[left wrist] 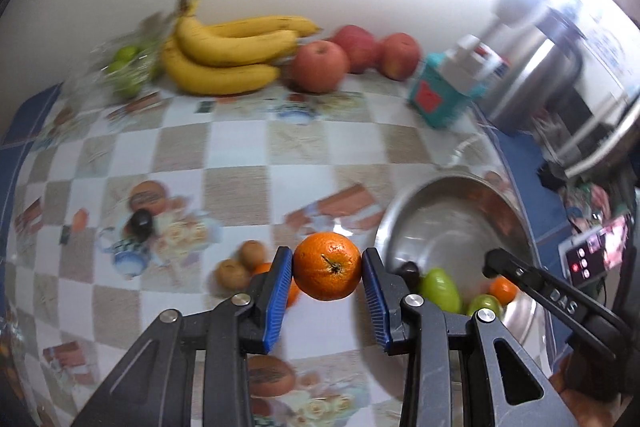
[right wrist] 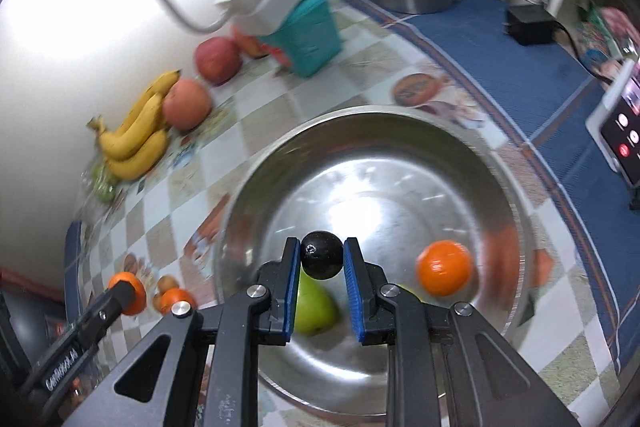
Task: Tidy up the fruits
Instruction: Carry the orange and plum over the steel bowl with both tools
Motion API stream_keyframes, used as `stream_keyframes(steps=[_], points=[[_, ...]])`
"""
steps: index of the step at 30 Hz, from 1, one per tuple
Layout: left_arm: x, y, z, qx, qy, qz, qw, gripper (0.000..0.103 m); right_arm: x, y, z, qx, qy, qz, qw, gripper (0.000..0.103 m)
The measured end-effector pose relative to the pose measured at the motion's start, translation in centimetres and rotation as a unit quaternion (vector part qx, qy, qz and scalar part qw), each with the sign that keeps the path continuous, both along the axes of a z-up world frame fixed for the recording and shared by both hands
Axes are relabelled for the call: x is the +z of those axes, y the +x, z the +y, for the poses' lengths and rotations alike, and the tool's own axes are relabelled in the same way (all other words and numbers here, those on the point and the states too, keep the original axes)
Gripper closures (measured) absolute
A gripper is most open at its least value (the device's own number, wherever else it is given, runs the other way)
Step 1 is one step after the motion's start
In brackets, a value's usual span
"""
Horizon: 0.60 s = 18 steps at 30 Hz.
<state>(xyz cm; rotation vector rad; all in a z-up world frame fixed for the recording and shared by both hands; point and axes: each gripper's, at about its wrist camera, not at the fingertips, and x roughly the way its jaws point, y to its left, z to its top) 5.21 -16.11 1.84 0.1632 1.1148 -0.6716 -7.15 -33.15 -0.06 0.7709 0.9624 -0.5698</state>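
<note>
Over the checked glossy tablecloth (left wrist: 240,151), the left gripper (left wrist: 327,267) pinches a dimpled round orange (left wrist: 327,265) between ribbed blue pads — clear of the cloth, beside the shiny steel bowl (right wrist: 400,131). Bananas (left wrist: 228,55), apples (left wrist: 320,65) and a teal box (left wrist: 440,99) line the wall. Above the bowl, the right gripper (right wrist: 322,261) clamps a small smooth dark fruit (right wrist: 322,261); a green pear (right wrist: 314,311) and a second orange (right wrist: 444,267) lie inside.

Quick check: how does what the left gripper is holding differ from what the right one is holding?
The left gripper holds an orange; the right gripper holds a small dark round fruit. The orange is bright and bigger, the dark fruit almost black. The orange hangs over the tablecloth beside the steel bowl, the dark fruit over the bowl. Both are round and clamped.
</note>
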Motion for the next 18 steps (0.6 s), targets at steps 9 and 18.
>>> stream_keyframes(steps=[9,18], points=[[-1.9,-3.4,-4.5,-0.075,0.019,0.018,0.9968,0.065,-0.4,-1.0,-1.6,-0.02,-0.003,0.013,1.0,0.08],[-4.1,-5.0,-6.4,-0.103,0.044,0.029,0.9933,0.065,-1.8,-0.4,-1.3,-0.011,0.009,0.033,0.999,0.08]])
